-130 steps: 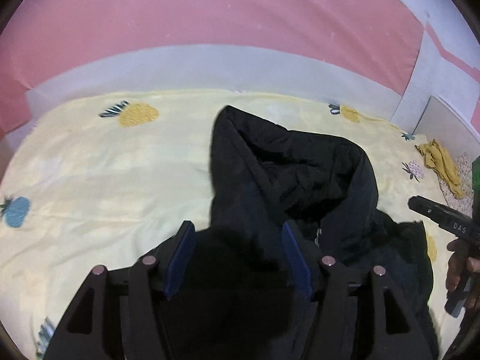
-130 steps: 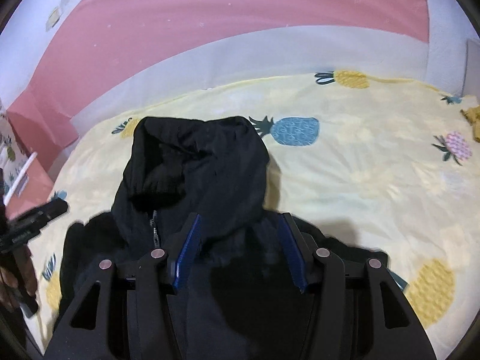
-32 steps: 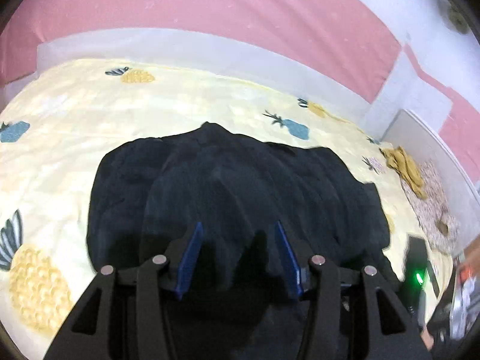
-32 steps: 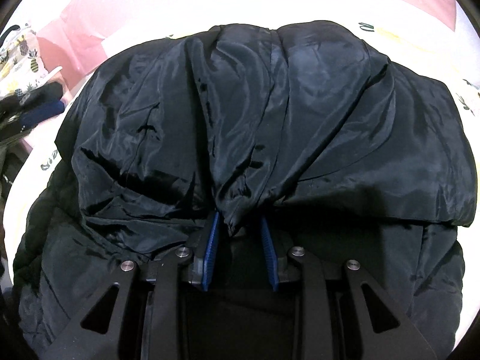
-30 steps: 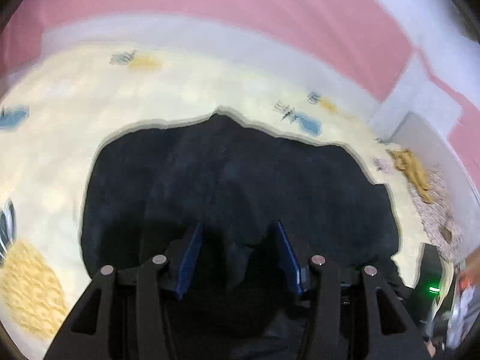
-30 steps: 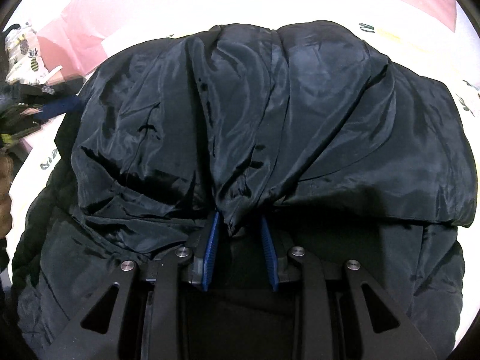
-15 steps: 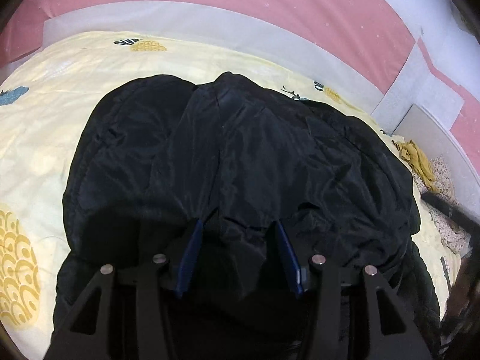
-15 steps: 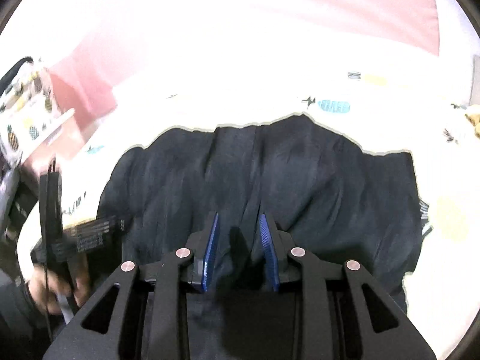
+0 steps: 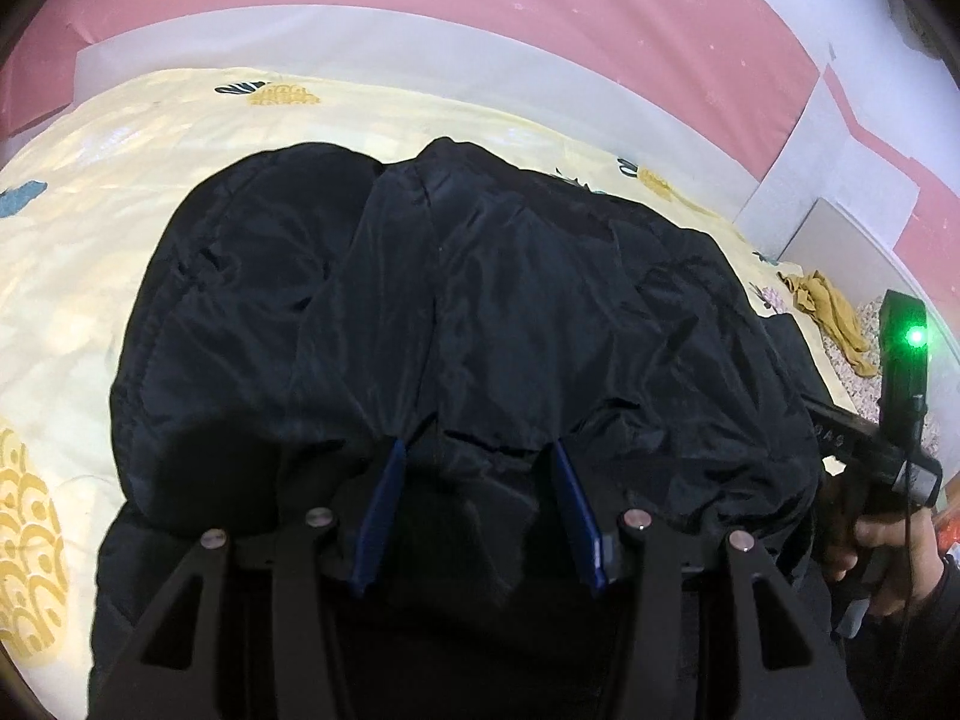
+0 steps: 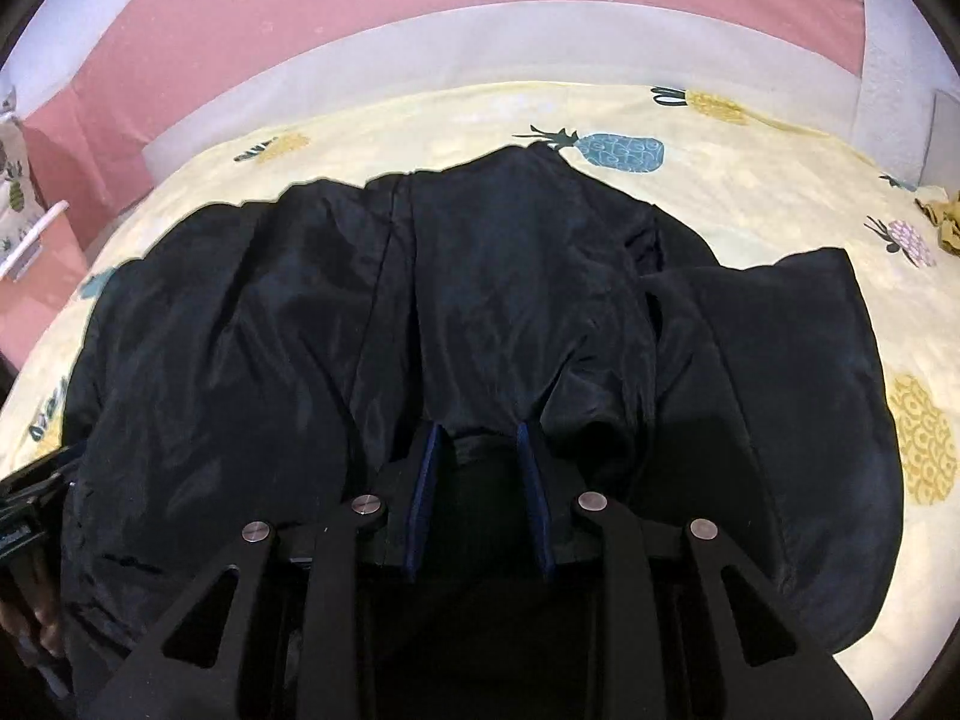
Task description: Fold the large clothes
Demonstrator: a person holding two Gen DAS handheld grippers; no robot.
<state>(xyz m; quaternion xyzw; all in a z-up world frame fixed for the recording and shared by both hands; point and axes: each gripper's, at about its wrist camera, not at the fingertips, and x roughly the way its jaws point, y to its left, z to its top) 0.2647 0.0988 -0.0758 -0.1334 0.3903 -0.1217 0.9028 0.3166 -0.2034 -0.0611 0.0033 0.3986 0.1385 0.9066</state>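
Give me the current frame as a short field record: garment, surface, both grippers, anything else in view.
garment: black jacket, bunched and folded over on itself
surface: yellow pineapple-print bedsheet
left gripper: fingers apart, jacket fabric gathered between them
right gripper: fingers closer together, pinching a fold of the jacket
other: mustard-yellow cloth at the bed's far right edge
backdrop: pink wall

I count one black jacket point(image 9: 480, 312) on one bed point(image 9: 120, 180), two tools of mine, left tool point(image 9: 474, 456) and right tool point(image 10: 477, 438), and one mustard cloth point(image 9: 831, 315).
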